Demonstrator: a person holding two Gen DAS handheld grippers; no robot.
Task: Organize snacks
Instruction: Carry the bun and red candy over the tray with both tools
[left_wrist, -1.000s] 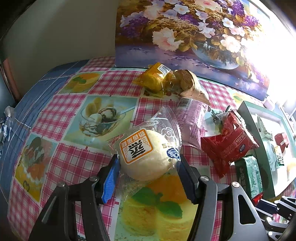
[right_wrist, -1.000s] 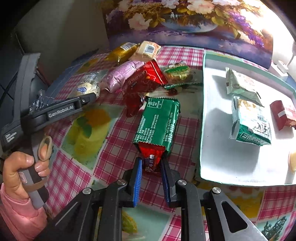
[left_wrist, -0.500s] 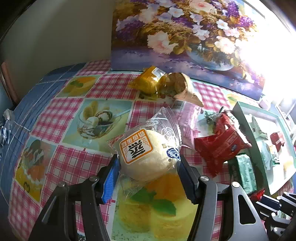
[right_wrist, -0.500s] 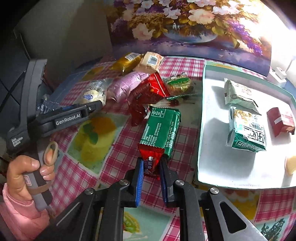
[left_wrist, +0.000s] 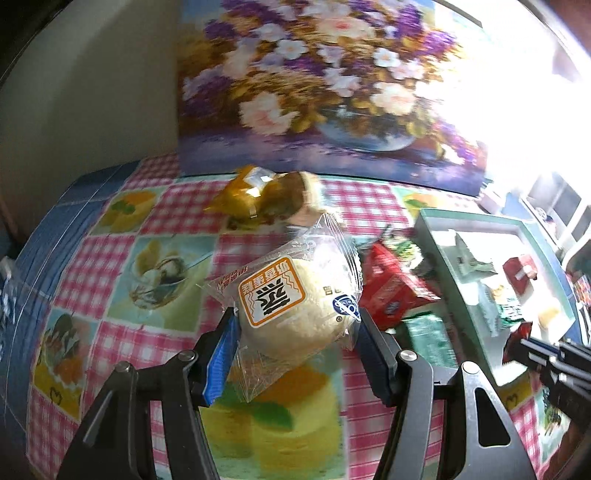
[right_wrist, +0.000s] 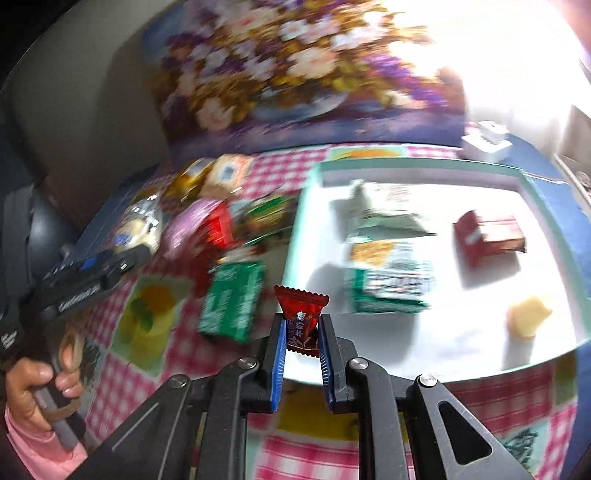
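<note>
My left gripper (left_wrist: 295, 332) is shut on a round pale bun in a clear wrapper with an orange label (left_wrist: 295, 306), held above the checked tablecloth. My right gripper (right_wrist: 302, 332) is shut on a small dark red candy packet (right_wrist: 301, 317), lifted over the near left edge of the white tray with a teal rim (right_wrist: 406, 164). In the tray lie green-white packets (right_wrist: 388, 273), a red box (right_wrist: 487, 238) and a yellow piece (right_wrist: 528, 319). A green packet (right_wrist: 232, 299) lies on the cloth left of the tray.
Loose snacks lie left of the tray: a red packet (left_wrist: 395, 291), a yellow packet (left_wrist: 243, 190), a brown cone-shaped packet (left_wrist: 303, 192) and a pink packet (right_wrist: 188, 225). A flower painting (left_wrist: 325, 85) stands at the table's back. The left hand-held gripper (right_wrist: 74, 291) shows in the right wrist view.
My right gripper lifted the red candy packet off the cloth, away from the green packet, and moved right toward the tray. My left gripper raised the bun and shifted right.
</note>
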